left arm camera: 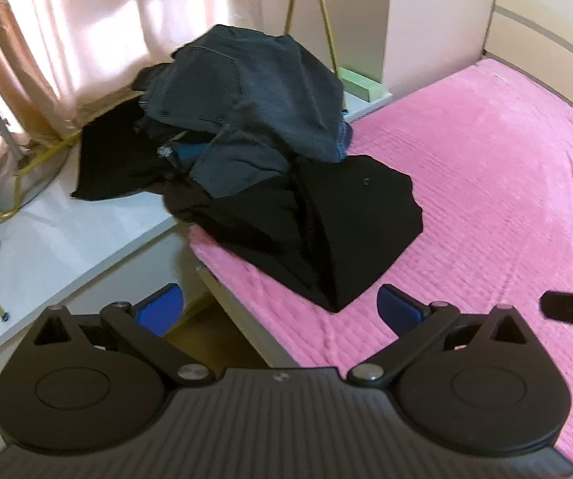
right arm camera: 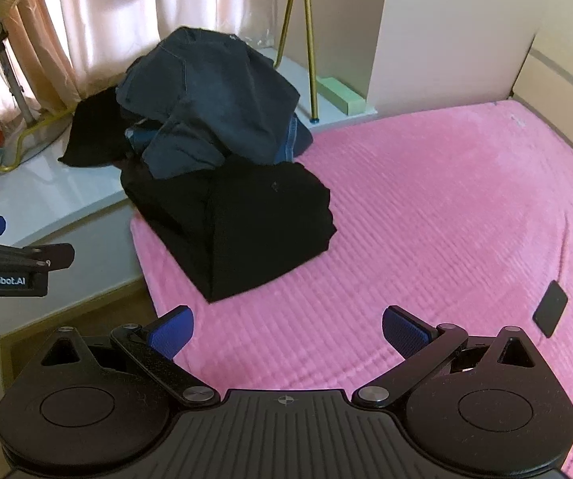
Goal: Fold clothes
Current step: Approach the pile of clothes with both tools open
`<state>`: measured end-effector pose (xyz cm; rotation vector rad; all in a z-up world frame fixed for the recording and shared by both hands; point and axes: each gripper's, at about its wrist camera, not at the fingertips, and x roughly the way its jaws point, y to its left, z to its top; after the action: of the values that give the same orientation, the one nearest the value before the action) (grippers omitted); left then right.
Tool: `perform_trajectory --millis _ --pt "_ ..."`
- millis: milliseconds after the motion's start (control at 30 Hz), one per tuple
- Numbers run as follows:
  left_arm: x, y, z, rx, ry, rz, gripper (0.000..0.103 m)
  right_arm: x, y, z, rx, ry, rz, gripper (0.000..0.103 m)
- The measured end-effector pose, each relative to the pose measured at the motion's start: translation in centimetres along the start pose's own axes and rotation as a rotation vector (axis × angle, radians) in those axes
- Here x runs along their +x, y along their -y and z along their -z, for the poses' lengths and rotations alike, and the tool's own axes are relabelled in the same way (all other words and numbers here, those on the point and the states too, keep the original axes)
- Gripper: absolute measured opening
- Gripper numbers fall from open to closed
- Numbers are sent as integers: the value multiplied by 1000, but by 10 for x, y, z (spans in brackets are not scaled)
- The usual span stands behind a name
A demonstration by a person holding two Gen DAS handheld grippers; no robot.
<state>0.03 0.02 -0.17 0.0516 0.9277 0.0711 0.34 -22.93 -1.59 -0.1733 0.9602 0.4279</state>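
Hovering over the pink bedspread [right arm camera: 426, 215], the left gripper [left arm camera: 280, 309] and right gripper [right arm camera: 288, 333] both have their jaws wide apart, holding nothing. A folded black garment [right arm camera: 246, 227] lies at the bed's corner, dark jeans [right arm camera: 214, 95] heaped behind it.

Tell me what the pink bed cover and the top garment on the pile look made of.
Pink bed cover: seemingly plush fleece, matte, with ribbed rows across it. Top garment: probably denim, faded blue-grey, with stitched seams and a back pocket showing.
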Motion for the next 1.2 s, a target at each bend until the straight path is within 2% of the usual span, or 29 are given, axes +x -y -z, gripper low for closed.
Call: perform_trajectory --millis 200,300,433,533,600,700,767,867,967,1067,1200 --pt "10 0 5 9 -9 28 101 11 11 20 22 62 -49 103" --pt "16 0 8 13 -14 42 101 0 -6 -3 -3 -15 -35 103" --pt "23 -1 11 19 -20 60 101 -20 -2 -13 -60 -17 28 103" --pt "29 -2 12 20 -23 67 101 -38 -1 -25 -76 13 74 103" --pt "33 -4 10 15 -23 62 101 -47 -3 -31 -76 68 85 103" --pt "41 -7 8 5 -22 56 101 -36 -9 -32 -66 47 82 103" --pt "45 -6 8 5 -24 61 101 -34 -14 -27 -91 46 44 103" --pt "46 -3 10 15 -48 70 101 -28 -18 -26 -151 61 50 103" --pt "41 -2 13 -3 -54 84 101 -11 -4 -19 -75 41 53 103" --pt "37 -2 14 -23 -68 94 101 0 13 -12 73 -2 19 103" --pt "33 -5 14 -35 -72 92 101 2 17 -17 104 4 24 103"
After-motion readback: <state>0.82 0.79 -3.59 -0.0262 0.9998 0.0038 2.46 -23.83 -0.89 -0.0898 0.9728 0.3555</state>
